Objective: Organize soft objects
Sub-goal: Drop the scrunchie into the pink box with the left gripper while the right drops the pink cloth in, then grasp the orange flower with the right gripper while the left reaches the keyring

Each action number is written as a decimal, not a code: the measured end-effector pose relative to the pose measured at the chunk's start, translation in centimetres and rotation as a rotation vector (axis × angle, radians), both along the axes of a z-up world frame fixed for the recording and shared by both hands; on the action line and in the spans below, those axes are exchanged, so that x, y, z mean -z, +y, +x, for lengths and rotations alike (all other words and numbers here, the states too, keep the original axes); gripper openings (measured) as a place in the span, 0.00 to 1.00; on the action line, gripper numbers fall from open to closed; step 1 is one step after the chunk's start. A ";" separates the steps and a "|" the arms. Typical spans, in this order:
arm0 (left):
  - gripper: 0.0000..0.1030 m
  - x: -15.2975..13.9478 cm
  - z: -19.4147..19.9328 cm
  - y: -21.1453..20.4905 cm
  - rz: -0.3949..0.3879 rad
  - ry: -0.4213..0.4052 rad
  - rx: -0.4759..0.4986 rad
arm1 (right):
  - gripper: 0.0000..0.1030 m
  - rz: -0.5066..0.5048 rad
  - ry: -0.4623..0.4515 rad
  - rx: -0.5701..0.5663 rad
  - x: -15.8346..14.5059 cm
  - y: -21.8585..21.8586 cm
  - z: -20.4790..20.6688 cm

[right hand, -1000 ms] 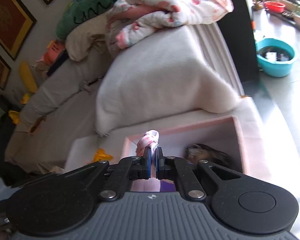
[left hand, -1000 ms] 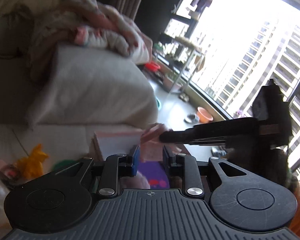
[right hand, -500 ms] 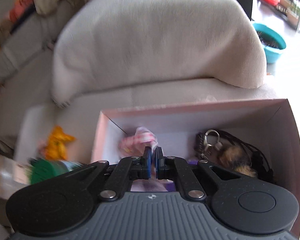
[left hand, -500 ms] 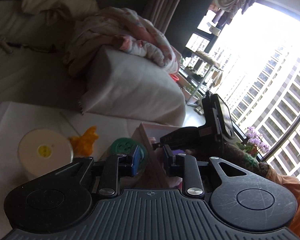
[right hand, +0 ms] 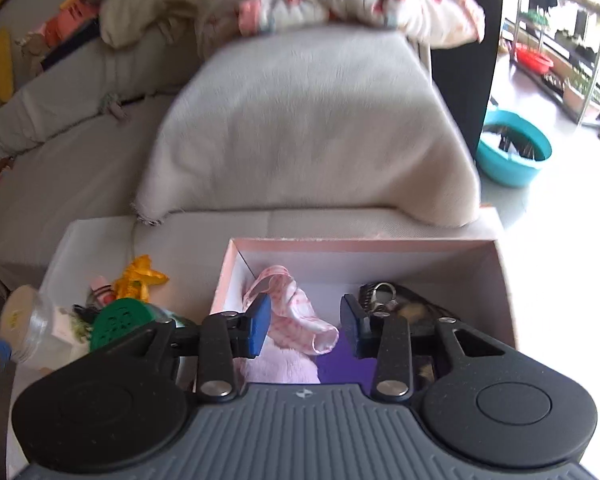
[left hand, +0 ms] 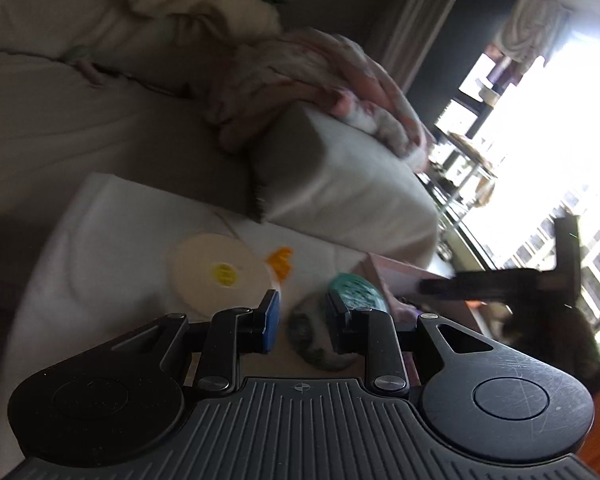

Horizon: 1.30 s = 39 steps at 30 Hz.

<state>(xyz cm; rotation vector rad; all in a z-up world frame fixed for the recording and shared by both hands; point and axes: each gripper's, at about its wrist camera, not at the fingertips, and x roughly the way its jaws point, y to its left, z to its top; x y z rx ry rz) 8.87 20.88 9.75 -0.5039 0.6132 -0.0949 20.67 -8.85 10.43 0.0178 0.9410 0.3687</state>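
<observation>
A pink open box (right hand: 500, 280) sits on the white table. Inside it lie a pink patterned cloth (right hand: 296, 312), a pale pink fluffy item (right hand: 276, 368), a purple item (right hand: 340, 364) and a dark furry keychain (right hand: 404, 308). My right gripper (right hand: 306, 322) is open just above the box, the cloth lying free between its fingers. My left gripper (left hand: 302, 320) is open and empty over the table, above a green round object (left hand: 356, 292) and a mottled round object (left hand: 312, 340). The right gripper shows dark in the left wrist view (left hand: 500, 284).
On the table left of the box are a cream round lid on a clear jar (left hand: 220, 272), an orange-yellow ribbon toy (right hand: 140, 278) and a green perforated disc (right hand: 120, 320). A sofa with a beige cushion (right hand: 308, 128) and bundled blanket is behind. A teal basin (right hand: 512, 152) stands on the floor.
My right gripper has opened and let the pink cloth go into the box. My left gripper has swung left, from the box to over the green object and jar.
</observation>
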 end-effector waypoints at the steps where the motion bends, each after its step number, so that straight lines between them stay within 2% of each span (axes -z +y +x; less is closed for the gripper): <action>1: 0.27 0.0 -0.3 0.6 0.003 0.002 -0.020 | 0.37 0.008 -0.011 -0.006 -0.6 -0.4 -0.4; 7: 0.27 0.0 -0.9 3.2 0.030 0.031 -0.100 | 0.37 0.055 -0.033 -0.053 -4.0 0.1 -2.6; 12: 0.27 -0.4 -0.4 5.6 0.028 0.033 -0.120 | 0.37 0.161 -0.055 -0.125 -8.3 2.8 -4.5; 18: 0.27 -0.8 2.4 9.8 0.001 0.038 -0.120 | 0.37 0.385 -0.076 -0.126 -14.4 10.4 -3.1; 19: 0.27 -0.7 3.0 10.5 -0.007 0.043 -0.104 | 0.37 0.406 -0.070 -0.135 -15.0 12.0 -2.5; 21: 0.27 -0.6 4.3 11.6 -0.014 0.062 -0.051 | 0.37 0.380 -0.046 -0.179 -15.6 15.5 -1.4; 24: 0.27 0.2 7.0 12.7 -0.032 0.117 0.069 | 0.37 0.252 0.041 -0.273 -14.4 19.6 0.7; 27: 0.27 1.7 10.3 13.1 -0.084 0.187 0.204 | 0.37 0.125 0.149 -0.376 -11.7 21.6 3.1; 28: 0.27 2.2 11.6 12.9 -0.080 0.214 0.238 | 0.37 0.086 0.175 -0.387 -10.6 21.7 3.8; 32: 0.27 3.1 16.4 10.1 0.037 0.309 0.416 | 0.37 0.003 0.266 -0.360 -6.7 20.2 6.6; 36: 0.27 3.4 20.7 6.3 0.138 0.406 0.572 | 0.37 -0.020 0.280 -0.334 -4.5 18.0 8.0; 39: 0.27 3.7 22.6 3.2 0.316 0.492 0.682 | 0.37 -0.021 0.270 -0.313 -3.3 16.3 8.4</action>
